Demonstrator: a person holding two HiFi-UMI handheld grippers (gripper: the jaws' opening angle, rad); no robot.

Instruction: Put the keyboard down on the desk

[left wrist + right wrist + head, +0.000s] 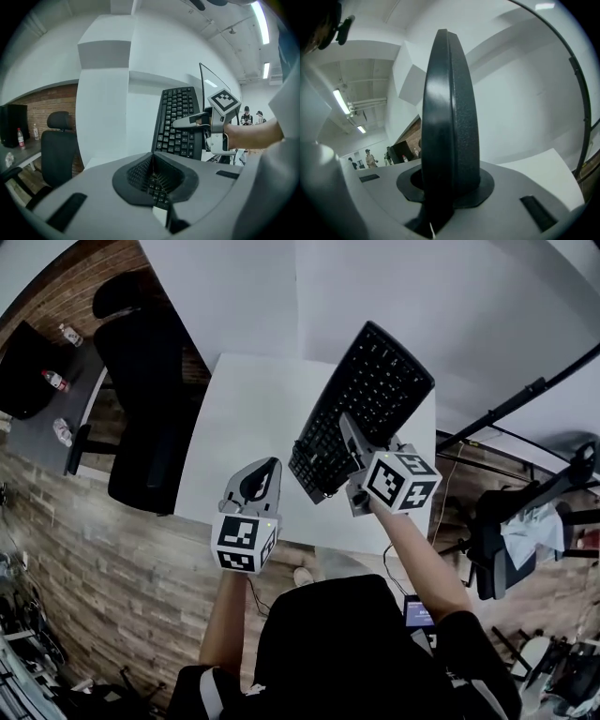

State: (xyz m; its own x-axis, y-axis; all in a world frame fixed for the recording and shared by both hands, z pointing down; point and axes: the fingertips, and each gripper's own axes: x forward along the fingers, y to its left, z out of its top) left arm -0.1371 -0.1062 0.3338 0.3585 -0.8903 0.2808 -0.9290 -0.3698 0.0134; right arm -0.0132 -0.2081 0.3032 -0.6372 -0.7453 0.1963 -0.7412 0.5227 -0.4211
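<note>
A black keyboard (361, 409) hangs tilted in the air over the white desk (248, 418), its near end low and its far end raised. My right gripper (349, 439) is shut on the keyboard's near right edge. In the right gripper view the keyboard (451, 117) stands edge-on between the jaws, filling the middle. My left gripper (255, 486) hovers over the desk's front edge, left of the keyboard, shut with nothing in it. In the left gripper view its closed jaws (157, 180) point toward the keyboard (178, 122) and the right gripper (199, 123) holding it.
A black office chair (145, 381) stands at the desk's left side. Farther left is a dark table (37, 399) with bottles. A black stand (506, 407) and a chair draped with cloth (525, 531) are on the right. People (253, 115) stand far off.
</note>
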